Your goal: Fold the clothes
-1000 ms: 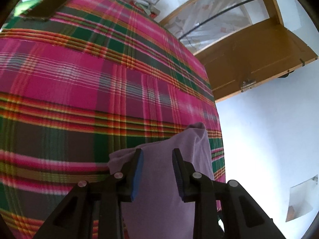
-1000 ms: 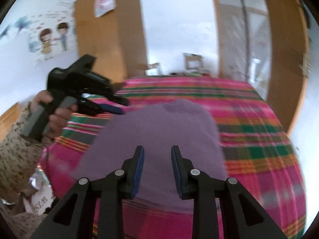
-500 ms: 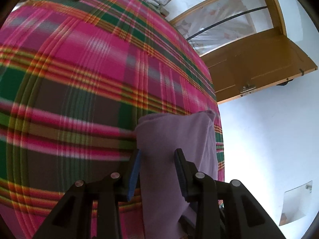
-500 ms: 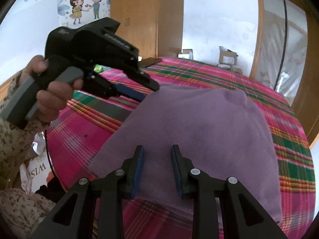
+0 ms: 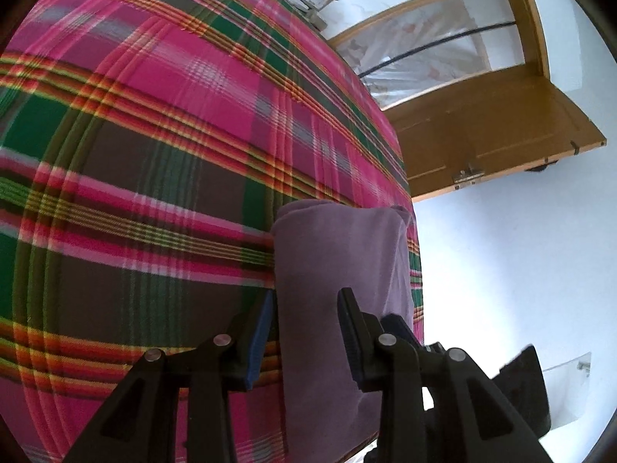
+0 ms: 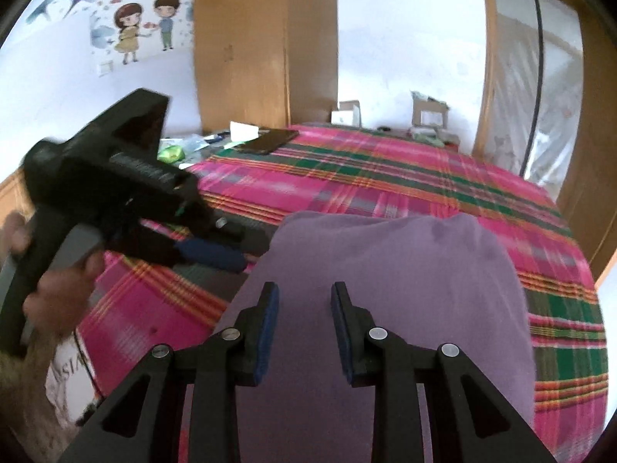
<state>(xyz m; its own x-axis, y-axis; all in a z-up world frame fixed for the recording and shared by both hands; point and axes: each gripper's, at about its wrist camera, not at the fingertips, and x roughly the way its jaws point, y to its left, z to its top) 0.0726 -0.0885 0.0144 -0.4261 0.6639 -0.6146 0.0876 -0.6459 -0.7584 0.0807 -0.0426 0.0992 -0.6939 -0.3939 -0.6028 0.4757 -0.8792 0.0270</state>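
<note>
A folded purple garment (image 6: 389,289) lies flat near the front edge of a bed with a pink, green and brown plaid cover (image 6: 385,177). My right gripper (image 6: 304,320) is open and empty, hovering over the garment's near part. My left gripper (image 5: 306,328) is open, its jaws over the garment's (image 5: 339,262) near left edge. In the right wrist view the left gripper (image 6: 219,249) shows at the garment's left side, held by a hand. The right gripper's body (image 5: 401,328) peeks out behind the left one.
A dark phone (image 6: 268,141) lies at the bed's far left corner, with small clutter beside it. A wooden wardrobe (image 6: 266,42) stands behind. Cardboard boxes (image 6: 428,114) sit beyond the bed. A wooden door (image 5: 482,131) is open on the right. A printed bag (image 6: 71,378) hangs below the bed's edge.
The left gripper has moved lower and away from the garment's top toward its left edge. The garment has settled flat. Both grippers stay open.
</note>
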